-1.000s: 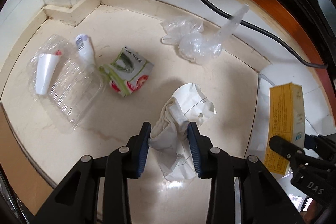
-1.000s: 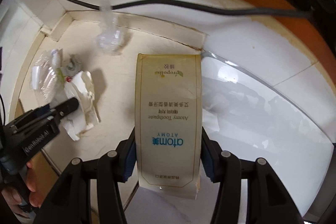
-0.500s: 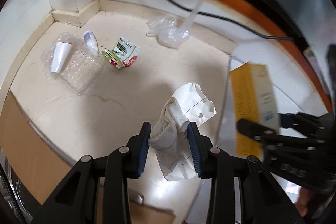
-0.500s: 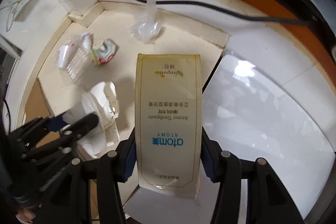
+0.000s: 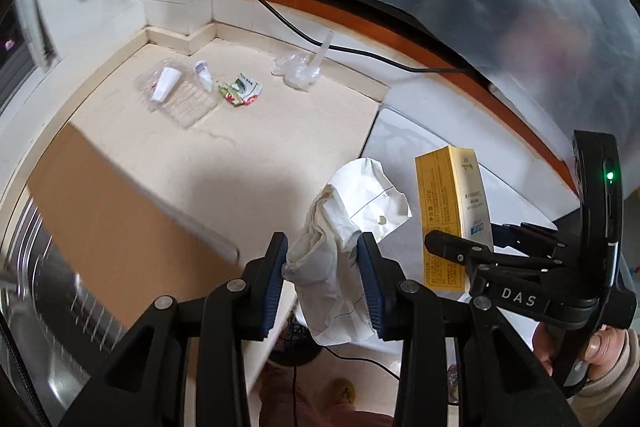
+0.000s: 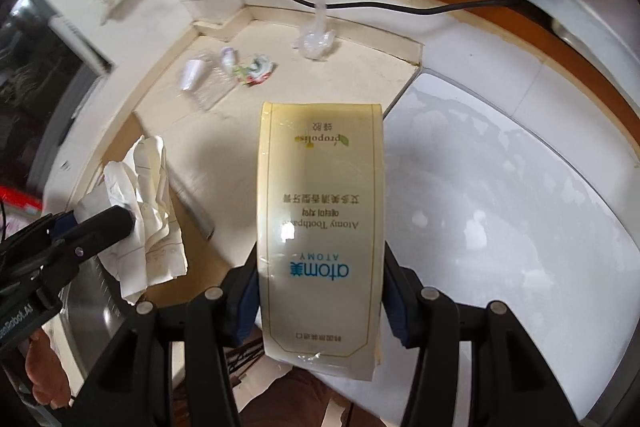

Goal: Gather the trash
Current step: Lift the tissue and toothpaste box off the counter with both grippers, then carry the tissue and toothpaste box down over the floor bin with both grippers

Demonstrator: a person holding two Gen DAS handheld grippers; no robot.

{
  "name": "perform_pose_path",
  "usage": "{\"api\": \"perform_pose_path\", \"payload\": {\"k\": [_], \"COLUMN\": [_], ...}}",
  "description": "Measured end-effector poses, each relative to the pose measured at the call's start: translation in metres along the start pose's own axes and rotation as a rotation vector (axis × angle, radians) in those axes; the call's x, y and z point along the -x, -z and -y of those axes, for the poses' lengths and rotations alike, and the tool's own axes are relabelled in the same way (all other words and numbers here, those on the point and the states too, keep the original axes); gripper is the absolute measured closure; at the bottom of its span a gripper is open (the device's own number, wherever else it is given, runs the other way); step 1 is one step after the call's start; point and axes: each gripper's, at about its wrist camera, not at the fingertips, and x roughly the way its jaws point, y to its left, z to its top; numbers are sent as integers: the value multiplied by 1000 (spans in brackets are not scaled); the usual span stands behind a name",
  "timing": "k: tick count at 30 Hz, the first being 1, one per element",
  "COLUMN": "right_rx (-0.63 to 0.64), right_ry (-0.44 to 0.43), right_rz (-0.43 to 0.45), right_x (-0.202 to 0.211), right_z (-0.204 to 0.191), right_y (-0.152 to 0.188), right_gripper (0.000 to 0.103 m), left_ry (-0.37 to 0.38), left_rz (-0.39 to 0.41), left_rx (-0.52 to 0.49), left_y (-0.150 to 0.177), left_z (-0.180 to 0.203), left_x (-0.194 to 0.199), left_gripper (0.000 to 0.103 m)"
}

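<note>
Your left tool (image 5: 323, 283) is clamped on crumpled paper (image 5: 344, 227); your right tool (image 6: 320, 303) is clamped on the box (image 6: 320, 227), both above the worktop (image 5: 256, 147).

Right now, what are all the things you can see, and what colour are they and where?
crumpled paper: 1, white, held in the left tool
toothpaste box: 1, pale yellow, held in the right tool
paper cup: 1, white, lying on the clear tray
clear tray: 1, see-through, far left of the counter
small tube: 1, white, beside the tray
snack wrapper: 1, green, white and red, right of the tube
plastic bag: 1, clear, by the back wall
cable: 1, black, along the back wall
counter: 1, cream
left tool: 1, black with blue pads
right tool: 1, black with blue pads
</note>
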Motion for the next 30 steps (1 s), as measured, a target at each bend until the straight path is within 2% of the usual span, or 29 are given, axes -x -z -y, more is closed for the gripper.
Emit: {"api": "perform_pose_path", "payload": {"k": [9, 17, 24, 30], "right_rx": [99, 159, 223, 245], "right_ry": [-71, -107, -85, -45], "right_rz": [11, 4, 17, 22], "right_x": [43, 53, 39, 2], "right_z": [-6, -12, -21, -20], "right_y": [71, 139, 196, 243], "right_gripper": [50, 50, 50, 50], "left_ry": [-30, -25, -73, -127], "left_rz": [28, 19, 37, 2], "left_rx": [56, 83, 40, -6], "left_y": [92, 179, 234, 277], "left_z": [24, 42, 48, 46], "left_x": [47, 62, 47, 3], "left_gripper": [69, 69, 68, 68]}}
